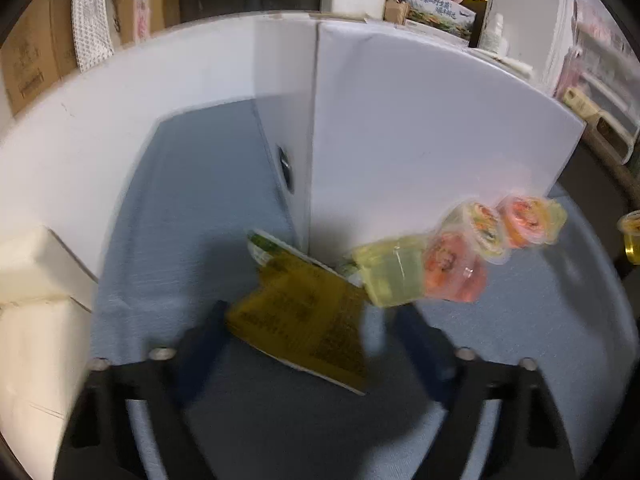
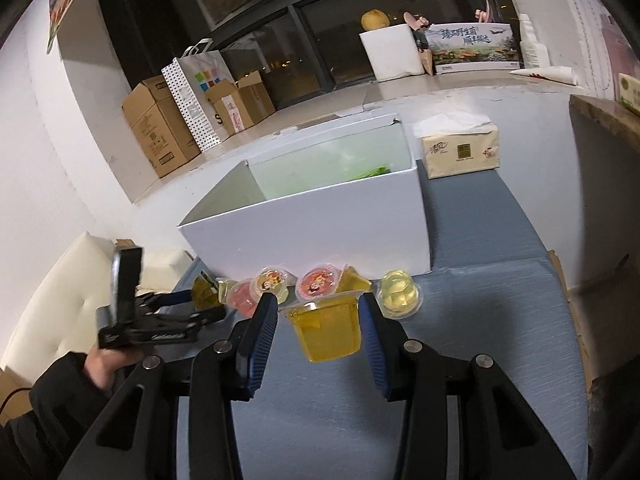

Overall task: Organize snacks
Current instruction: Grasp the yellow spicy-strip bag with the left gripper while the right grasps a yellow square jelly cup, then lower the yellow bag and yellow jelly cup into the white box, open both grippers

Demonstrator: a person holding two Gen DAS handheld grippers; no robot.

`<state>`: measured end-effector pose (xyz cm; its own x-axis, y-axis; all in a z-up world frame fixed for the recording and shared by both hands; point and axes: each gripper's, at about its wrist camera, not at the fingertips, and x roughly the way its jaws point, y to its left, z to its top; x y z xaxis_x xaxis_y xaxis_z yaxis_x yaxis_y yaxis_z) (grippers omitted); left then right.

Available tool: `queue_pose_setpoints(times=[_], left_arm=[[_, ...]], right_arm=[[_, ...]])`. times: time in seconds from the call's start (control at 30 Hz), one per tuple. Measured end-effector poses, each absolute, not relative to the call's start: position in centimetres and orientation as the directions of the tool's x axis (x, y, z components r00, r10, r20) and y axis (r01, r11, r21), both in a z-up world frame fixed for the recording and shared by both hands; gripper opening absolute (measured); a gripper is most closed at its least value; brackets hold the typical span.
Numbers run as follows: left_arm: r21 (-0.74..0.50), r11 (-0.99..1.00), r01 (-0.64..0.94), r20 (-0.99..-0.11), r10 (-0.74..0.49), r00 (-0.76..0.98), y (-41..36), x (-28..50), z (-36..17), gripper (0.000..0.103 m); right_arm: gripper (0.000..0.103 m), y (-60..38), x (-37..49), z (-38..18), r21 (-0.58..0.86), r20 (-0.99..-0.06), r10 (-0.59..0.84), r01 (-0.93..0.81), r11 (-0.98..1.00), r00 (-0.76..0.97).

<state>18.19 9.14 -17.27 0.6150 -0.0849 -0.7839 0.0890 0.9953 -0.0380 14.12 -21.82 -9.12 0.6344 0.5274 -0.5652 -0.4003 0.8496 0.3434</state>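
In the left wrist view a flat yellow-green snack packet [image 1: 304, 320] lies on the blue-grey cloth, blurred, between the fingers of my left gripper [image 1: 310, 312]. A strip of cloth shows between it and the right finger, so the pads do not clamp it. Several jelly cups [image 1: 452, 268] line the foot of the white box [image 1: 420, 140]. My right gripper [image 2: 318, 306] is shut on a yellow jelly cup [image 2: 326, 332], held upright off the cloth in front of the white box [image 2: 320, 232]. Pink and yellow cups [image 2: 316, 284] sit below it, and the left gripper [image 2: 204, 306] reaches in at left.
The box is open on top with something green [image 2: 372, 172] inside. A tissue pack [image 2: 460, 152] stands behind it to the right. A cream sofa [image 2: 60, 300] borders the table on the left. Cardboard boxes [image 2: 160, 136] and a paper bag stand on the floor beyond.
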Motion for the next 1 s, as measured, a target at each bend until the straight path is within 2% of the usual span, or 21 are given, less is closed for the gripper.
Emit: queue_pose_setpoints(times=[0.03,0.23,0.47,0.57,0.77,0.9,1.0], left_arm=[[-0.048,0.995,0.087,-0.782,-0.092,0.617,9.2,18.0,-17.0,0.061],[-0.093,0.991,0.092,-0.748,-0.130,0.650,9.0,15.2,-15.8,0.060],[-0.253,0.961,0.112,-0.613,-0.249,0.750,7.0,8.4,-10.5,0.060],[-0.258,0.953,0.159,-0.582,-0.285,0.761,4.6,7.5,-8.9,0.060],[-0.253,0.946,0.203,-0.550,-0.313,0.775,3.1,11.4,-6.0,0.060],[-0.260,0.947,0.187,-0.524,-0.301,0.797,4.0,16.3,-3.5,0.060],[-0.229,0.963,0.143,-0.539,-0.248,0.805,4.7,20.5,-2.4,0.061]], right_arm=[[0.046,-21.8,14.0,-9.2,0.342,-0.565,0.527,-0.402,0.850,0.634],[0.046,-21.5,13.4,-8.9,0.341,-0.559,0.537,-0.415,0.844,0.632],[0.046,-20.9,12.5,-7.8,0.341,-0.532,0.558,-0.441,0.830,0.637],[0.046,-20.5,12.2,-7.0,0.338,-0.517,0.571,-0.461,0.821,0.638],[0.046,-19.9,14.7,-5.6,0.334,-0.507,0.575,-0.469,0.818,0.642],[0.046,-19.3,18.5,-4.2,0.316,-0.504,0.565,-0.469,0.825,0.653],[0.046,-19.0,22.2,-3.1,0.319,-0.507,0.551,-0.450,0.834,0.663]])
